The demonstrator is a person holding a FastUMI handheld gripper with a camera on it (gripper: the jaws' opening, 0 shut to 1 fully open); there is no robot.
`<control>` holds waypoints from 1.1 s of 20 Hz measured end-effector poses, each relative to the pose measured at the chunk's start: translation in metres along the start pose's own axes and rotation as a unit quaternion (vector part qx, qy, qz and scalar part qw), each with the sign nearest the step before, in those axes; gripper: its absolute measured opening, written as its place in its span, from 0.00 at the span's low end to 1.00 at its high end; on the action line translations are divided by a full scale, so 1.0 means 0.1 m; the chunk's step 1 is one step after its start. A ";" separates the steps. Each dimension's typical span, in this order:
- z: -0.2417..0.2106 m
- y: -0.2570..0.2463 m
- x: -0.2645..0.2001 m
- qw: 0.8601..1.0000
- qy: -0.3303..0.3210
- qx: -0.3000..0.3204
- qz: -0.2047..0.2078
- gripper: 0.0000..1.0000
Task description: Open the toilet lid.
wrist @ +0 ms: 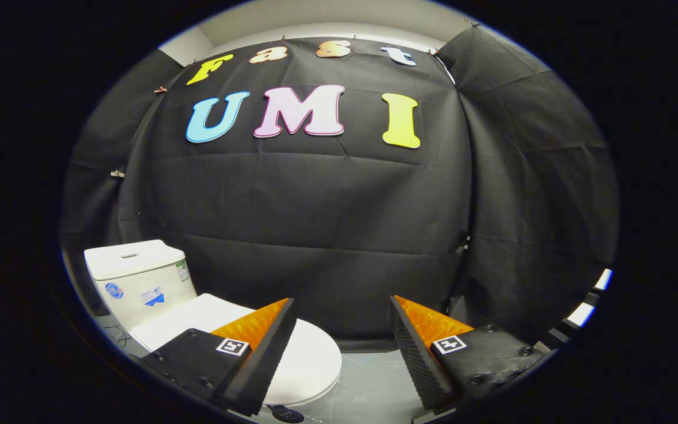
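Here's the gripper (342, 306), fingers spread wide apart with nothing between them, hanging above the floor (368, 383) of the booth. Down by the left finger (268, 347) sits the toilet (156, 294), white, backed against the black cloth wall (315, 224). Its lid (309, 359) is down, lying flat over the bowl, and the rounded front edge of that lid pokes out just past the inner side of the left finger, which overlaps it in view; whether the finger touches it, I cannot tell. The tank (136, 277) stands upright behind the lid, with stickers on its front face. The right finger (415, 353) is well clear of the toilet, over bare grey floor. A small dark round thing (286, 414) lies on the floor just below the lid's front rim.
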State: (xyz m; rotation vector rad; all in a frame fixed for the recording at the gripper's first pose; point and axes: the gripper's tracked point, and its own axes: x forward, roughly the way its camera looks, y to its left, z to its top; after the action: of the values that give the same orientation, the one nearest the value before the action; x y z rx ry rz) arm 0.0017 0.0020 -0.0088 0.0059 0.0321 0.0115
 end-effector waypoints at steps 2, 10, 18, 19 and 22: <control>0.02 0.01 -0.01 1.000 -0.003 -0.004 0.000 0.97; 0.02 -0.01 0.00 1.000 -0.004 -0.005 -0.002 0.97; -0.01 -0.03 0.01 1.000 0.000 0.000 -0.006 0.97; 0.00 -0.03 0.01 1.000 0.000 0.002 -0.005 0.97; 0.06 -0.04 0.01 1.000 -0.002 0.007 -0.005 0.97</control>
State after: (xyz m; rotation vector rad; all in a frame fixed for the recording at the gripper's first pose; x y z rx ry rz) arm 0.0033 -0.0016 -0.0025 0.0200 0.0279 0.0017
